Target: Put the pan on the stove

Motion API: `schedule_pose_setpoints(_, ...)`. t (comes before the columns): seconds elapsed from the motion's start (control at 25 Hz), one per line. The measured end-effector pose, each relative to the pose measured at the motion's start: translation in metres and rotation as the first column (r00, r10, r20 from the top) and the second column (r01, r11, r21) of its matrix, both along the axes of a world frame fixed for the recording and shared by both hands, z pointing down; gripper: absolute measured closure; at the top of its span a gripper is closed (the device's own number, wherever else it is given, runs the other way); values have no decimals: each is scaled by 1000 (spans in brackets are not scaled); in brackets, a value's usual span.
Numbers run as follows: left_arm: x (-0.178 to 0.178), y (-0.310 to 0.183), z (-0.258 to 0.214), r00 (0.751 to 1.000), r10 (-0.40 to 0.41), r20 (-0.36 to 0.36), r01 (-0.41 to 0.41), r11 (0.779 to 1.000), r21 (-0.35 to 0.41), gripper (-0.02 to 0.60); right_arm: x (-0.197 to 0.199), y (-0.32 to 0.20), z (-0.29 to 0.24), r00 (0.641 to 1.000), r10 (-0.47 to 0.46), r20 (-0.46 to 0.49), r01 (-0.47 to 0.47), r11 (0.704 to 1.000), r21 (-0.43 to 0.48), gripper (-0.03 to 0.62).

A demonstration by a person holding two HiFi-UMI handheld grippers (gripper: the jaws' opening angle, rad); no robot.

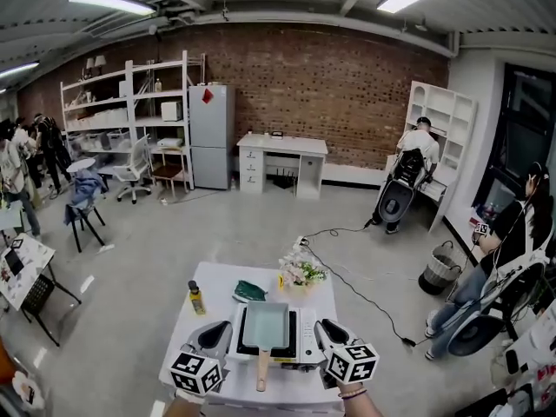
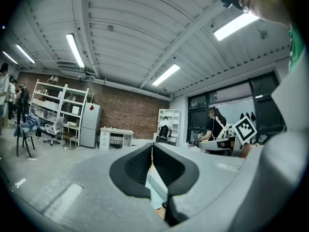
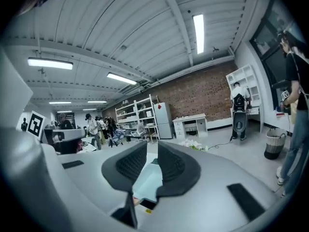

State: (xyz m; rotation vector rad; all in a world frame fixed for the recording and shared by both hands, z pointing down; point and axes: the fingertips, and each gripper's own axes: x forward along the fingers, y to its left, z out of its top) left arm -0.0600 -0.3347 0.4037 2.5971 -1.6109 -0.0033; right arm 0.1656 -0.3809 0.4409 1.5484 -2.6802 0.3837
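Observation:
A rectangular pale teal pan (image 1: 266,327) with a wooden handle (image 1: 261,370) sits on the white portable stove (image 1: 301,344) on the white table (image 1: 195,341). My left gripper (image 1: 226,327) hovers just left of the pan and my right gripper (image 1: 321,327) just right of it, both near the table's front edge. In the left gripper view the left gripper (image 2: 152,147) has its tips together and holds nothing, with the pan (image 2: 155,185) below. In the right gripper view the right gripper (image 3: 152,148) stands partly open and empty above the pan (image 3: 147,180).
On the table behind the stove are a small bottle of yellow liquid (image 1: 196,298), a dark green object (image 1: 250,291) and a bunch of flowers (image 1: 301,270). A cable (image 1: 365,298) runs over the floor at the right. Several people sit or stand around the room.

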Motion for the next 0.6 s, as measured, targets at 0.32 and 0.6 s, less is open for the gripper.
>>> schedule_pose_setpoints(0.32,9,-5,-19,1000,-9,16,8,998,55,562,1,-8,-18,999,-3,-33,3,1000,18,542)
schedule_pose_setpoints(0.6,1,2,-28,1000,-21,19,19,997,72,562,-17,3,-31,998,-59,-30,60,998,35,591)
